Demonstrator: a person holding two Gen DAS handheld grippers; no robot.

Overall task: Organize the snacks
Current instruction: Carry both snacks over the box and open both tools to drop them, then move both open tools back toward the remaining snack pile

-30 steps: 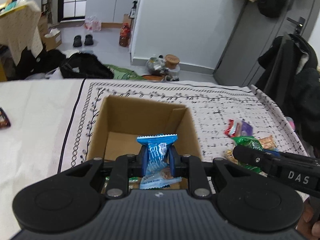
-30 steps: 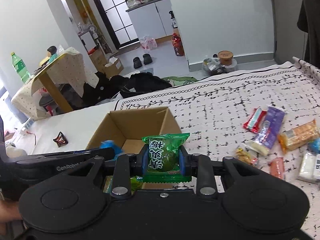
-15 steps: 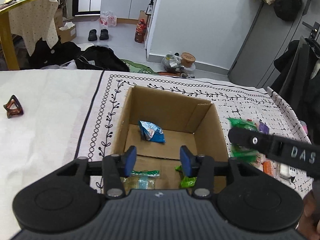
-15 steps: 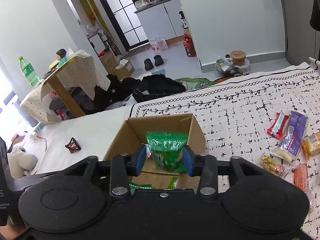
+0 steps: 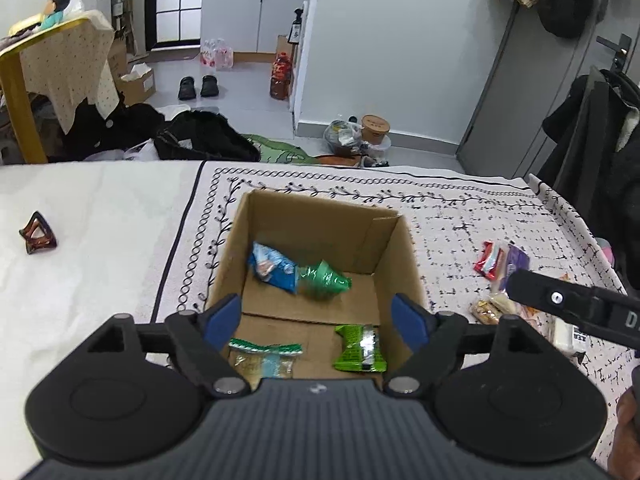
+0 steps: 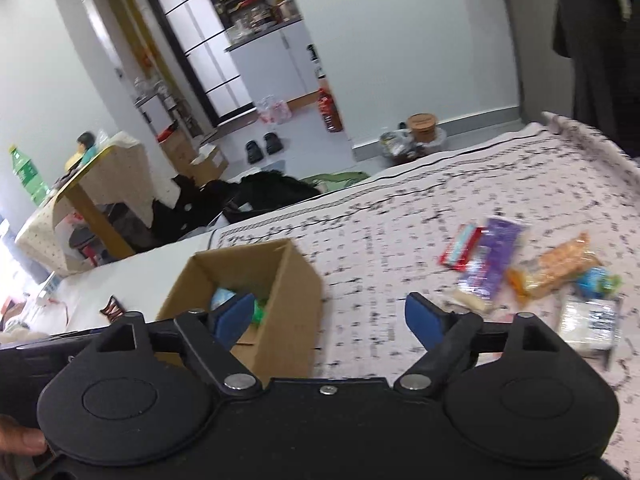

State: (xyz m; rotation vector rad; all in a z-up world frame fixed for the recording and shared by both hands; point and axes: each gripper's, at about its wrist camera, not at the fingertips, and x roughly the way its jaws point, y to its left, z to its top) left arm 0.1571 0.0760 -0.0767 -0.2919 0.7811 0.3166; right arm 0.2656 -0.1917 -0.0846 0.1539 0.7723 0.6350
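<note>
Left tool opening, empty, above box | right tool opening, empty

Left gripper angled downward, jaws opening, nothing between. Right gripper likewise, jaws opening, empty.

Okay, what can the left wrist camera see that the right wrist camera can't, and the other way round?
Only the left wrist view looks down to the box floor: a green-topped clear packet and a green packet lie at the near end.

Only the right wrist view shows the orange packet and a green bottle.

Both show the cardboard box, its blue packet and the purple packet on the cloth.
</note>
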